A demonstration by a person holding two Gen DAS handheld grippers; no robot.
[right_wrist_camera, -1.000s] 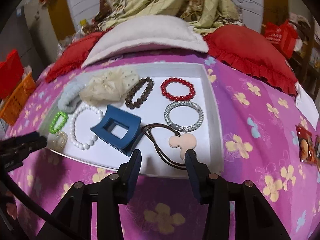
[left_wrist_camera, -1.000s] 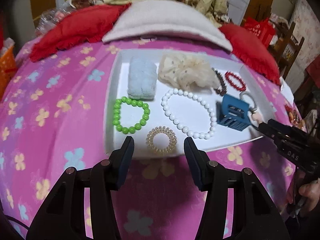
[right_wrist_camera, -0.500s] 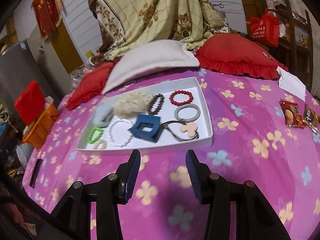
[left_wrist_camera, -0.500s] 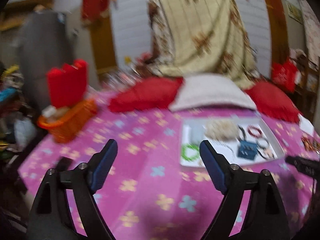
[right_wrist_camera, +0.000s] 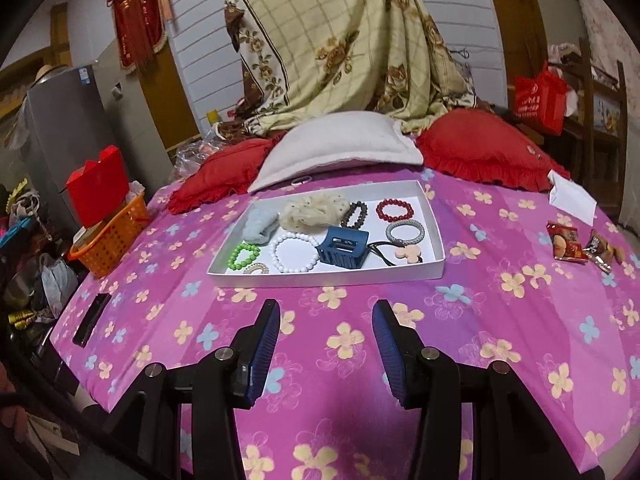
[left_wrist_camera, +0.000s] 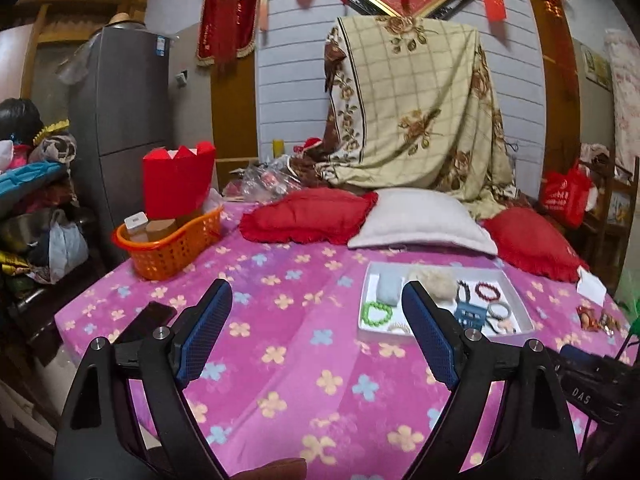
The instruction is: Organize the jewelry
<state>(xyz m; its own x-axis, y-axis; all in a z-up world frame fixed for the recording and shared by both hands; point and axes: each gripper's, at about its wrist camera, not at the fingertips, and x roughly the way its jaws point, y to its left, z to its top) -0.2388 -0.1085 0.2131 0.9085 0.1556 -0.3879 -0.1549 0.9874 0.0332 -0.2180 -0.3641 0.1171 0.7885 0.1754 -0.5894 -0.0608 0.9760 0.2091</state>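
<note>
A white tray (right_wrist_camera: pixel 434 240) lies on the pink flowered cloth and also shows in the left wrist view (left_wrist_camera: pixel 516 304). It holds a green bead bracelet (right_wrist_camera: pixel 244 255), a white pearl bracelet (right_wrist_camera: pixel 294 254), a blue claw clip (right_wrist_camera: pixel 343 247), a red bead bracelet (right_wrist_camera: pixel 395 209), a grey hair tie (right_wrist_camera: pixel 405 232), a cream scrunchie (right_wrist_camera: pixel 314 210) and more. My left gripper (left_wrist_camera: pixel 316 336) is open and empty, well back from the tray. My right gripper (right_wrist_camera: pixel 326 346) is open and empty, in front of the tray.
An orange basket (left_wrist_camera: pixel 172 246) with a red box stands at the left. A black phone (right_wrist_camera: pixel 92 319) lies near the left edge. Red cushions (left_wrist_camera: pixel 308 216) and a white pillow (left_wrist_camera: pixel 420 220) lie behind the tray. Snack packets (right_wrist_camera: pixel 566 242) lie at the right.
Both grippers have pulled back and up from the tray, which now looks small and far. The left gripper's jaws have opened wider. The jewelry in the tray has not moved.
</note>
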